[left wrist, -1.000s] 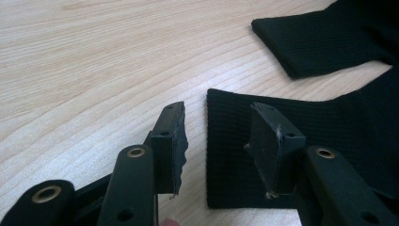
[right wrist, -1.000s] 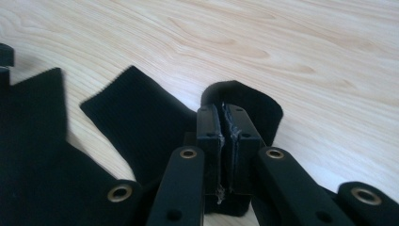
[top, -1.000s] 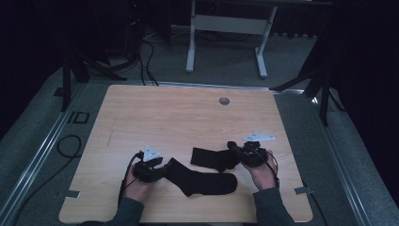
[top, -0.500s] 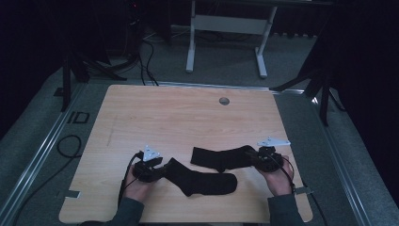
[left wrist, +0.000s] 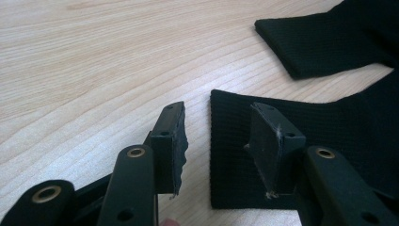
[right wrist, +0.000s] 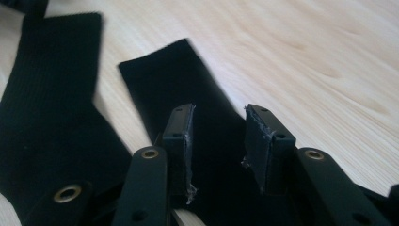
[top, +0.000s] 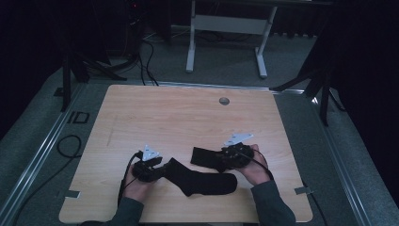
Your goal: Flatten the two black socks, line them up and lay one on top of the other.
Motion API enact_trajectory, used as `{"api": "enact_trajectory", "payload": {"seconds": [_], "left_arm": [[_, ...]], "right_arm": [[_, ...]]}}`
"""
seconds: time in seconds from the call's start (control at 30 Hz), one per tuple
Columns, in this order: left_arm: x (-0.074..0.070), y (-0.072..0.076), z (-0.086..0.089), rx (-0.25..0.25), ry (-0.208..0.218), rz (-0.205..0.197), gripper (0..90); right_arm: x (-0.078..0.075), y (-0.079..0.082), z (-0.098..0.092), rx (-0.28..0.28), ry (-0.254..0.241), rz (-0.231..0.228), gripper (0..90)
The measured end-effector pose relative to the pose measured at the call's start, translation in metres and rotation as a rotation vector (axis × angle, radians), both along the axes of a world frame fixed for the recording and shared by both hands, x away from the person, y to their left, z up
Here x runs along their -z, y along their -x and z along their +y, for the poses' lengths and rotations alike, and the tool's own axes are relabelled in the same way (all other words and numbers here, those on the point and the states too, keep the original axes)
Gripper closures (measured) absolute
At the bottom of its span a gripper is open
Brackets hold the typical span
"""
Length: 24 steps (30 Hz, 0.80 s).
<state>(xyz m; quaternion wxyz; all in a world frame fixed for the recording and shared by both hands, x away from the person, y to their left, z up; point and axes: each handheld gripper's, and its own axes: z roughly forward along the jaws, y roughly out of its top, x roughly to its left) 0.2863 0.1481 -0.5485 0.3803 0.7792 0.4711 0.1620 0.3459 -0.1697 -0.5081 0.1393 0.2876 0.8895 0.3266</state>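
Right gripper point(top: 225, 157) back over sock point(top: 203, 157) (jaws just opening)

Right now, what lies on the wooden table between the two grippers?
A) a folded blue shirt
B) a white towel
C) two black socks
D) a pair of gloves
C: two black socks lie side by side on the light wooden table, their ribbed cuffs clear in both gripper views.

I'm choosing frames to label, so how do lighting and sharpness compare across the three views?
High view: dim, bluish and soft, so the black socks show no knit. Left gripper view: bright, wood grain crisp, nearest jaw parts slightly soft. Right gripper view: bright, but the sock looks smeared and the table blurred.
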Motion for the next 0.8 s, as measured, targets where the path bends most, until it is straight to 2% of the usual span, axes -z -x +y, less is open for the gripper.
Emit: {"api": "enact_trajectory", "payload": {"seconds": [0.2,0.33,0.43,0.5,0.6,0.7,0.8], "left_arm": [[0.0,0.0,0.0,0.003,-0.003,0.003,56.8],[0.0,0.0,-0.001,0.005,-0.005,0.003,56.7],[0.0,0.0,-0.001,0.004,-0.003,0.002,56.7],[0.0,0.0,-0.001,0.004,-0.003,0.003,56.8],[0.0,0.0,-0.001,0.005,-0.003,0.001,56.8],[0.0,0.0,-0.002,0.005,-0.003,0.001,56.8],[0.0,0.0,-0.002,0.005,-0.003,0.0,56.7]], "right_arm": [[0.011,-0.011,0.022,-0.069,0.039,0.032,59.4],[0.021,-0.02,0.031,-0.128,0.102,0.041,57.2],[0.028,-0.025,0.035,-0.177,0.113,0.071,54.4],[0.032,-0.028,0.037,-0.19,0.12,0.084,52.6],[0.035,-0.032,0.038,-0.175,0.099,0.111,52.0],[0.036,-0.033,0.039,-0.161,0.095,0.116,52.8],[0.036,-0.034,0.041,-0.11,0.076,0.117,57.7]]}}
